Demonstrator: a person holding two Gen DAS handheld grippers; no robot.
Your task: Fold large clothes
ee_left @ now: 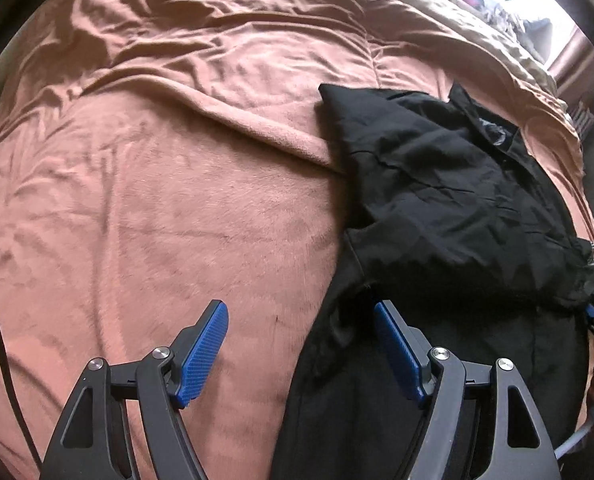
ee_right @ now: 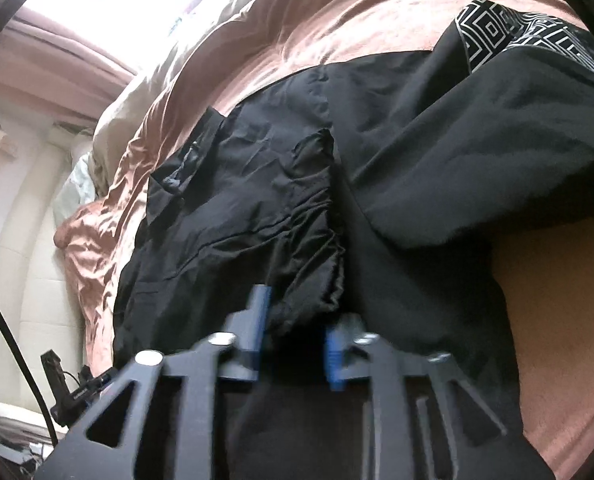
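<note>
Salmon blanket point(ee_left: 157, 200): rumpled plush, covers the whole bed; far edge washed out by window glare.
Black garment point(ee_left: 457, 200): lies on the blanket's right side in the left wrist view, partly folded over itself; lower part cut off by the frame.
Patterned panel point(ee_right: 517, 28): white geometric print on black, half tucked under a fold.
Left gripper point(ee_left: 301, 350): fingers wide apart, nothing between them; right finger over the garment's edge, left over bare blanket.
Right gripper point(ee_right: 295, 344): blurred; fingers parted, bunched black cloth between them, contact unclear.
</note>
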